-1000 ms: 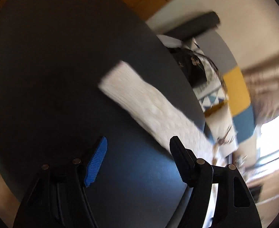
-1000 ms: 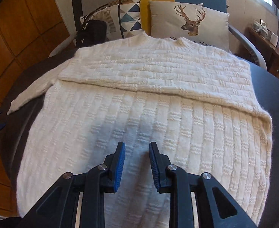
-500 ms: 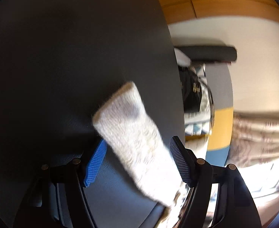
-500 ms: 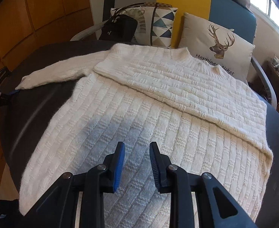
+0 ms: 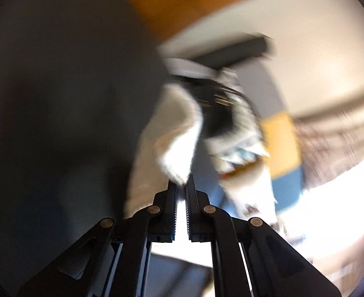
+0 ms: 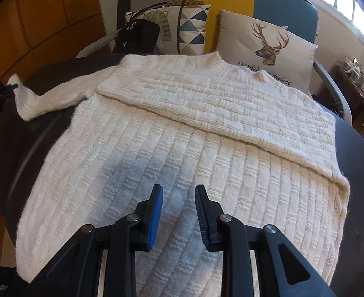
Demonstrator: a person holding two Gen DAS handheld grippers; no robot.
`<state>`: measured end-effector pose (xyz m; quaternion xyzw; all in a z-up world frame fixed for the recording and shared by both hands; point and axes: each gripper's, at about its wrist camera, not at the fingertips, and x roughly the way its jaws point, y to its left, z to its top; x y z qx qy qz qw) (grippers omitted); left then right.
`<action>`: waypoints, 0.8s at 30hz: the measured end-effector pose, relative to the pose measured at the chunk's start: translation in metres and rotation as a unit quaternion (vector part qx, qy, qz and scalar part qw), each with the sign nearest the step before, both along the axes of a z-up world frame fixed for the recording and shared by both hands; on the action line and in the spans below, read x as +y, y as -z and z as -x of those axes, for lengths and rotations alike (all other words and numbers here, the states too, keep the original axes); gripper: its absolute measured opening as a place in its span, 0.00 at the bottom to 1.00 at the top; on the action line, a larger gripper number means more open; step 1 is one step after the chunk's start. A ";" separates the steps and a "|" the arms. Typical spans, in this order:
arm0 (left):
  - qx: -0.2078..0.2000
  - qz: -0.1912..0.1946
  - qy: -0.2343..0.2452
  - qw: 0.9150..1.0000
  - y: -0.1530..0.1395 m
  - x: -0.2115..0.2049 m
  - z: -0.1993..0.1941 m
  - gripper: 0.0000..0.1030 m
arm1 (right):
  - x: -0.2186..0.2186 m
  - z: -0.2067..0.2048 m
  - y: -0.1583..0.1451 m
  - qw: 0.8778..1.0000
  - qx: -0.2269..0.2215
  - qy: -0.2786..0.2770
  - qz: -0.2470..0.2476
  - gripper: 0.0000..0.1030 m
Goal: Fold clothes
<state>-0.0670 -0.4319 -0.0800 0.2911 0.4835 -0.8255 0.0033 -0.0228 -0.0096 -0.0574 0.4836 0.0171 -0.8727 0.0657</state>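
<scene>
The left tongs (image 5: 181, 185) are clamped on the sleeve cuff (image 5: 179, 148), apparently lifted off the dark worktop (image 6: 355, 143); that view is blurred. The right tongs (image 6: 178, 212) hover apart over the white knit sweater (image 6: 157, 148).

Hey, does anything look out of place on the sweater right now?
Only the sleeve: it sticks out sideways over the dark table, its cuff lifted by the left gripper. The other sleeve is already folded across the sweater, which otherwise lies flat.
</scene>
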 end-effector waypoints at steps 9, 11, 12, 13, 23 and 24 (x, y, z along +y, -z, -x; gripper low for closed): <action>0.112 0.070 0.231 0.964 -0.116 0.207 0.073 0.05 | 0.075 -0.025 0.005 0.995 0.005 0.089 0.040 0.26; 0.133 0.073 0.266 0.952 -0.135 0.248 0.076 0.05 | 0.090 -0.030 0.009 0.993 0.003 0.108 0.041 0.26; 0.143 0.075 0.282 0.946 -0.143 0.266 0.074 0.05 | 0.095 -0.032 0.011 0.992 0.002 0.116 0.047 0.26; 0.152 0.077 0.298 0.939 -0.150 0.284 0.072 0.05 | 0.102 -0.035 0.014 0.991 0.001 0.123 0.055 0.26; 0.121 0.103 0.450 0.879 -0.114 0.455 0.091 0.06 | 0.137 -0.052 0.019 0.986 0.016 0.144 0.086 0.26; 0.097 0.113 0.472 0.869 -0.097 0.471 0.090 0.10 | 0.140 -0.054 0.019 0.985 0.015 0.148 0.088 0.26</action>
